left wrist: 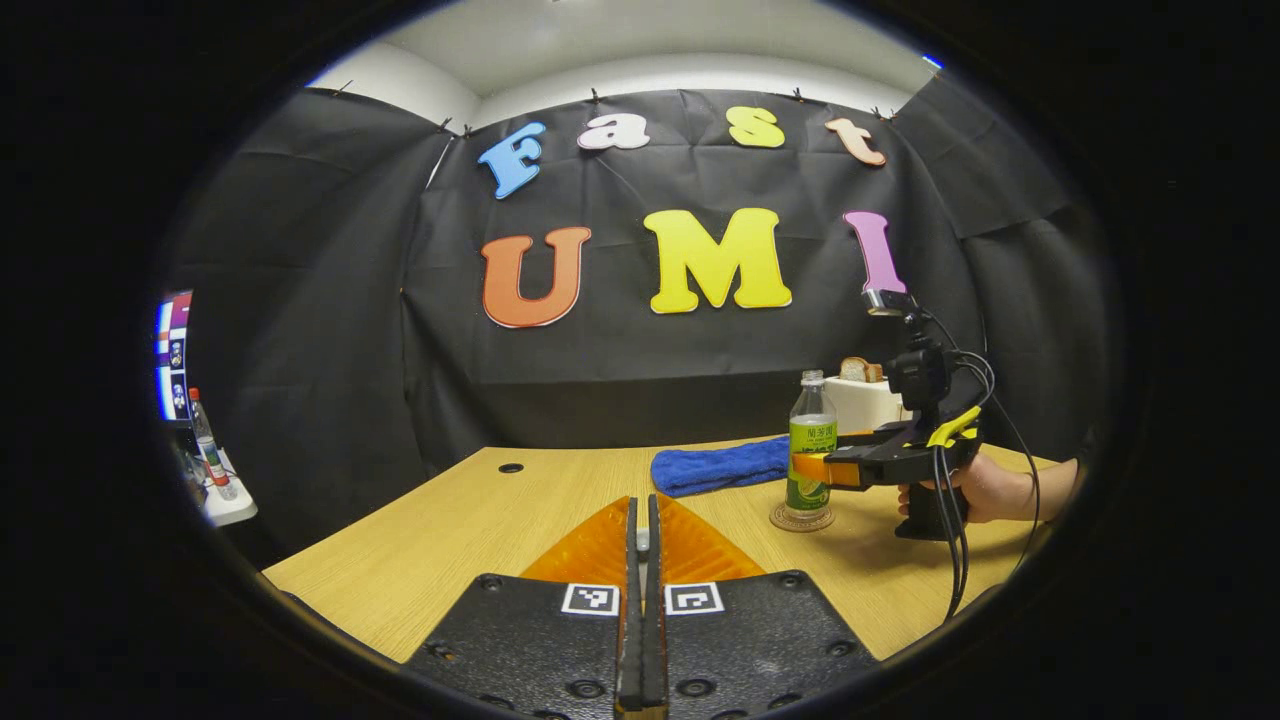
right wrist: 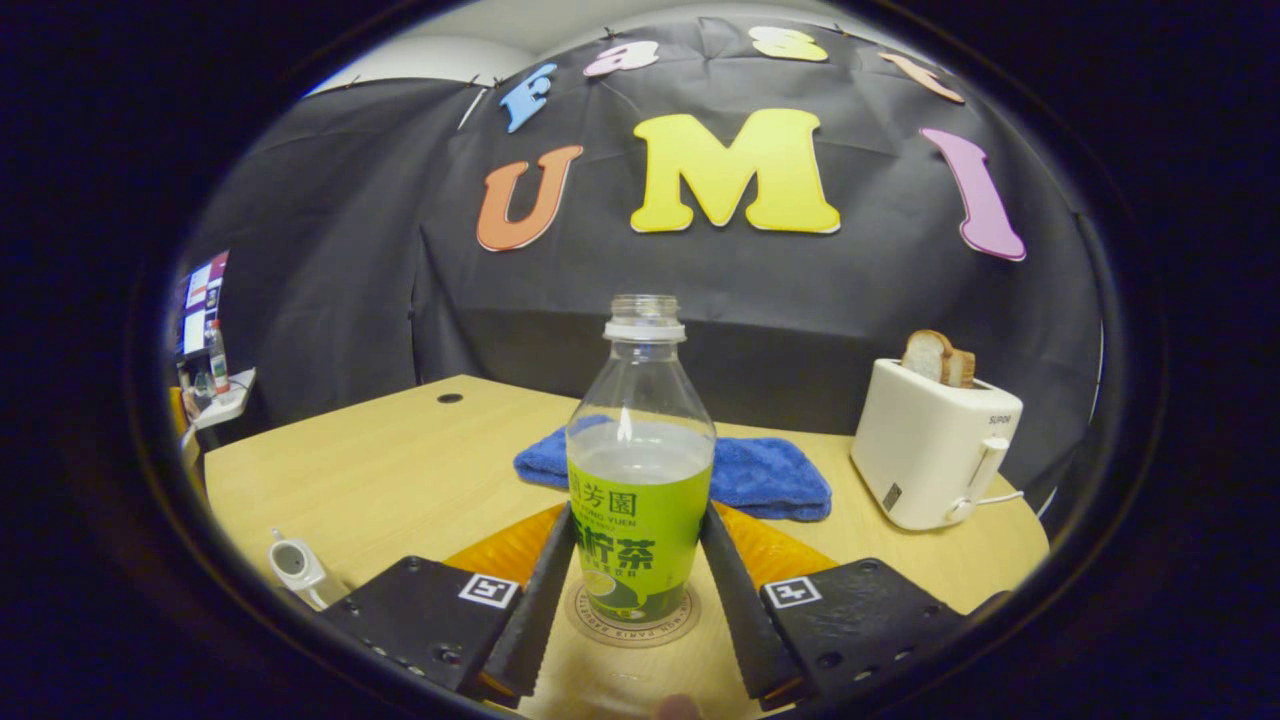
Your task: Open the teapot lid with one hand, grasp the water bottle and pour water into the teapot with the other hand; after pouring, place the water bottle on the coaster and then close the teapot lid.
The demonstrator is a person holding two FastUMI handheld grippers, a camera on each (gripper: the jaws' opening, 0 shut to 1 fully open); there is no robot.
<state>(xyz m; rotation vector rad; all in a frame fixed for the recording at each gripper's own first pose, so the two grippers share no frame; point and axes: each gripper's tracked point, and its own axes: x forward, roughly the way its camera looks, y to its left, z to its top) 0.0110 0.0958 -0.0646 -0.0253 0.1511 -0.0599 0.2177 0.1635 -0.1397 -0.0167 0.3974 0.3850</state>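
The water bottle (right wrist: 640, 480), clear with a green label and no cap, stands upright on a round coaster (right wrist: 590, 625) and is part full. My right gripper (right wrist: 638, 520) is shut on it, one finger against each side of the label. In the left gripper view a hand holds that gripper (left wrist: 815, 468) at the bottle (left wrist: 812, 440) on the coaster (left wrist: 800, 520). My left gripper (left wrist: 643, 505) is held above the table, shut, with a small pale piece, seemingly the teapot lid's knob, pinched between its fingers. A small white object (right wrist: 290, 565) at the table's near left may be part of the teapot.
A folded blue towel (right wrist: 750, 470) lies behind the bottle. A white toaster (right wrist: 935, 450) with bread slices stands at the back right. The wooden table (left wrist: 480, 520) stretches bare to the left. A side shelf with a bottle (left wrist: 205, 440) and a screen sits beyond its left edge.
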